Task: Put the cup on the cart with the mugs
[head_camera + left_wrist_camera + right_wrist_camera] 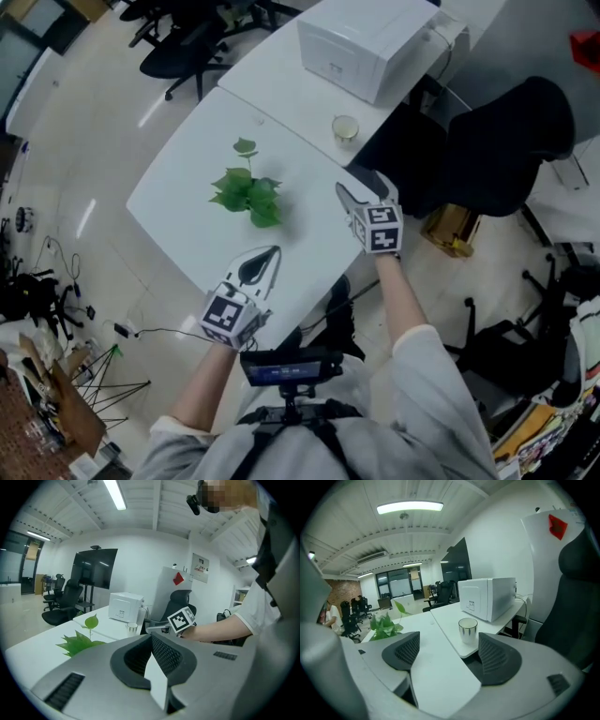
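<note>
White table [436, 672] bears cup [468, 629] beyond right gripper's [448, 641] parted jaws.

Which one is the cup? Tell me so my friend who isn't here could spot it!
Find the big white box-shaped machine at the far end of the white table. Just in front of it, near the table's edge, stands the cup. It is small, round and white with dark streaks on its side, nothing like the leafy green plant nearby.

White tables [178, 197] stand below me on a pale glossy floor [84, 141], with black office chairs [187, 52] beyond. Overhead a strip light [410, 506] glows, and a dark screen [93, 569] stands by the white wall.
</note>
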The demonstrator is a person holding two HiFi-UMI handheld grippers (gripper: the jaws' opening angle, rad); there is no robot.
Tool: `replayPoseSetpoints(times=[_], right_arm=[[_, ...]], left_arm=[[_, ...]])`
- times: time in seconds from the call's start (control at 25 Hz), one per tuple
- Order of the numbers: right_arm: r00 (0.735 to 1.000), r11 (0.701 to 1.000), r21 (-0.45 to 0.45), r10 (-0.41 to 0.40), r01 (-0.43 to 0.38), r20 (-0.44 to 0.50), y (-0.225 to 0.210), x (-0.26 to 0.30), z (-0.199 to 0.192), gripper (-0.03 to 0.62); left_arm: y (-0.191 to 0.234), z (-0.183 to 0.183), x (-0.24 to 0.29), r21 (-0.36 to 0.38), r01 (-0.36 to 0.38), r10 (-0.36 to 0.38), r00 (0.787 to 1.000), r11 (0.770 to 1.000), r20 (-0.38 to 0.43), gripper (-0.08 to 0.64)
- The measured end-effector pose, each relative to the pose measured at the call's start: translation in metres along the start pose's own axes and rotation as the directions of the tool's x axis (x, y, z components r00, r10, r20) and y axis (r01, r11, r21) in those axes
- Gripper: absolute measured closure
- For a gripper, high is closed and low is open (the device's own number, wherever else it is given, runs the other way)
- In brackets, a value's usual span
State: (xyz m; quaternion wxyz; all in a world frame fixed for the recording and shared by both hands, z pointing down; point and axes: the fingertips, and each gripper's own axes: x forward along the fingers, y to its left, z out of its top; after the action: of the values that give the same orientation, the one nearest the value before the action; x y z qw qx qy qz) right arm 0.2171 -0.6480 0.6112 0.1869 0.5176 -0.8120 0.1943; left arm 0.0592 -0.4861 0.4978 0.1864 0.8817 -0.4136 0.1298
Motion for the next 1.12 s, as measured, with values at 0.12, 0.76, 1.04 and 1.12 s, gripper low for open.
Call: replayPoseSetpoints(times=[0.12,0.76,1.04,1.12], right_arm=[[1.0,1.0,-0.028,-0.012,0.011,-0.026,-0.016,0.036,-0.004,0.164],[0.997,0.999,-0.02,-0.03,0.029,-0.078,-0.057,0.17,-0.016,0.086],[0.999,0.999,0.004,-0.034,0.034,-0.034,-0.064,0.201,-0.007,0.087],[0.999,0.999,0.006,-0.037,0.037,-0.028,-0.066,0.207,-0.006,0.087]], left_arm=[[0.006,-0.002,0.027,-0.008,-0.003,0.003,1.0,1.0,-0.01,0.563],[0.029,-0.005,0.151,-0.042,-0.011,0.009,0.999,0.999,-0.03,0.563],[0.04,-0.014,0.168,-0.06,-0.035,0.033,0.999,0.998,-0.043,0.563],[0.042,-0.015,0.17,-0.065,-0.043,0.04,0.998,0.997,-0.045,0.563]])
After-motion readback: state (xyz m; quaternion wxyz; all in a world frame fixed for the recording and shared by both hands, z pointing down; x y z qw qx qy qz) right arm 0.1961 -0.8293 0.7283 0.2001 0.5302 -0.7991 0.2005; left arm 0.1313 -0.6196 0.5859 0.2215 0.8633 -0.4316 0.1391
